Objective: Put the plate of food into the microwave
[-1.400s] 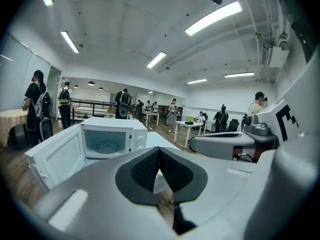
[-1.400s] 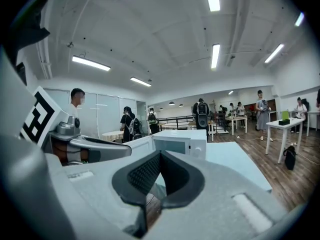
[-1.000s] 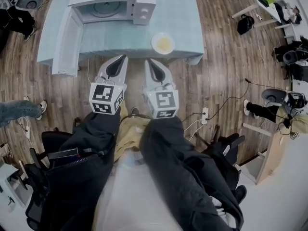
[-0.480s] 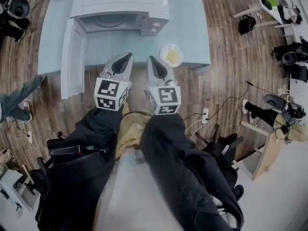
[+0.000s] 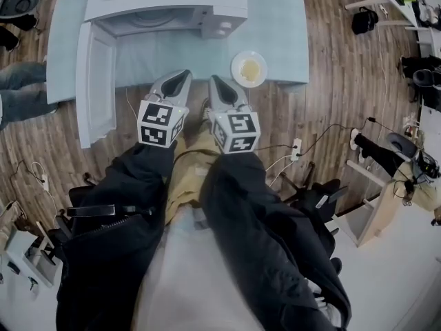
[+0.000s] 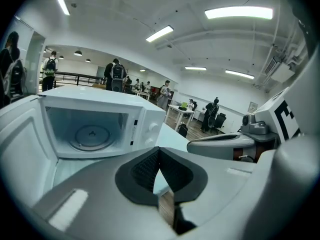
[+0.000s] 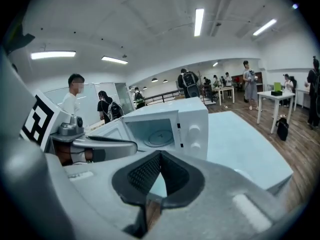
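A white microwave [image 5: 165, 9] stands at the back of the pale blue table [image 5: 275, 19], with its door [image 5: 93, 81] swung open to the left and the glass turntable [image 6: 91, 135] empty. A white plate with yellow food [image 5: 249, 68] sits near the table's front edge, right of the microwave. My left gripper [image 5: 183, 76] and right gripper [image 5: 213, 81] hover side by side at the table's front edge, both shut with nothing in them. The plate lies just right of the right gripper, untouched. The microwave [image 7: 167, 126] also appears in the right gripper view, beyond the left gripper [image 7: 95, 146].
The open door juts past the table's front left. A person's legs [image 5: 21, 88] stand on the wood floor to the left. Cables and a power strip [image 5: 296, 150] lie on the floor at right. Office chairs [image 5: 17, 2] and several people fill the room behind.
The head view has swung and closed in, so the table, microwave and plate sit a little lower and to the right. Both grippers stay shut, side by side, with their tips at the table's edge.
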Demonstrator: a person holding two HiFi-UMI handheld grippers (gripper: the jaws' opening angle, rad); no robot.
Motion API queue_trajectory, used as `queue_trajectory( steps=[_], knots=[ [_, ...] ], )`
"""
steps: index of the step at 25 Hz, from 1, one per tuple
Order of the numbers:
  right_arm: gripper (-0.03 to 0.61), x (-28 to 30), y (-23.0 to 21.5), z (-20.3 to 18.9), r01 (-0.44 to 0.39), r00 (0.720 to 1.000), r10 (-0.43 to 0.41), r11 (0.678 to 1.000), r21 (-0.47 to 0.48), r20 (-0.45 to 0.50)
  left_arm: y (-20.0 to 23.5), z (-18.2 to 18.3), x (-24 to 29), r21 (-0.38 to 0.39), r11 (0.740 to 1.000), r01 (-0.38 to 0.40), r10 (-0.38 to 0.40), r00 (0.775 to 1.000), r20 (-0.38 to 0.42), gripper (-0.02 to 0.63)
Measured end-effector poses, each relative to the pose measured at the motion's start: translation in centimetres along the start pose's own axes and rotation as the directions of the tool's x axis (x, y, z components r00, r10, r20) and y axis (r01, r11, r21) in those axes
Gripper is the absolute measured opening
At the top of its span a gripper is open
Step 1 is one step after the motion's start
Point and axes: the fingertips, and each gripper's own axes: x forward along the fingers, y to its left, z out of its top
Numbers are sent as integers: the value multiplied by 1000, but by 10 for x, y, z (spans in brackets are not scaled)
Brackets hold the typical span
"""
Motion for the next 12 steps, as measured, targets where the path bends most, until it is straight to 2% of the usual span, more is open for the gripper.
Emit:
queue_trajectory(
  steps=[5, 12],
  knots=[
    [-5, 14, -44, -42, -45, 994, 51, 997, 63, -98, -8, -35, 44, -37, 999, -32, 29, 996, -80, -3],
    [-5, 10, -102, -78, -35, 982, 51, 996, 86, -183, -43, -76, 90, -62, 998, -30, 19, 984, -175, -3]
  ],
)
